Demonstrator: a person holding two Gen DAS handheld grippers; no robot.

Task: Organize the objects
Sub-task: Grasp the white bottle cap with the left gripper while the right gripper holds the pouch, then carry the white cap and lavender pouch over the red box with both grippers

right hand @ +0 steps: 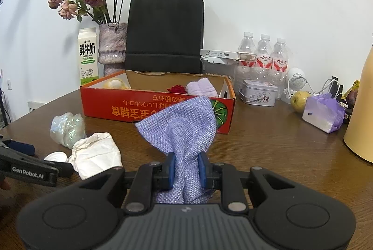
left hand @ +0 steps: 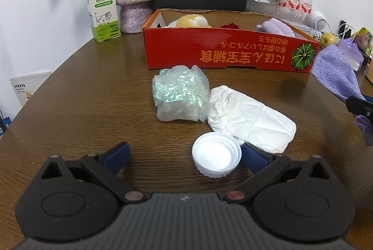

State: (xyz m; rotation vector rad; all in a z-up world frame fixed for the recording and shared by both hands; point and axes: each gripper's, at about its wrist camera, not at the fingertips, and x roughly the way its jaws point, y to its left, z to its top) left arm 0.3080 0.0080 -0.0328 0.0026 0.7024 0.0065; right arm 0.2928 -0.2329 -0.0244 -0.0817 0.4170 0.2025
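Note:
My right gripper [right hand: 186, 162] is shut on a purple mesh cloth [right hand: 184, 124] and holds it up in front of the red cardboard box [right hand: 130, 107]; the cloth also shows at the right of the left wrist view [left hand: 335, 75]. My left gripper [left hand: 184, 154] is open, low over the table, with a white bottle cap [left hand: 216, 154] between its fingers, close to the right one. A glittery plastic bundle [left hand: 180, 94] and a white crumpled packet [left hand: 249, 117] lie just beyond the cap. The box [left hand: 221, 52] holds a yellow plush, a red flower and a lilac cloth.
A milk carton [left hand: 102, 3], a vase of dried roses [right hand: 112, 47] and a black paper bag [right hand: 165, 33] stand behind the box. Water bottles [right hand: 263, 56], a tin [right hand: 258, 92], a fruit [right hand: 299, 97], a purple bag [right hand: 324, 113] and a yellow jug [right hand: 361, 110] are at the right.

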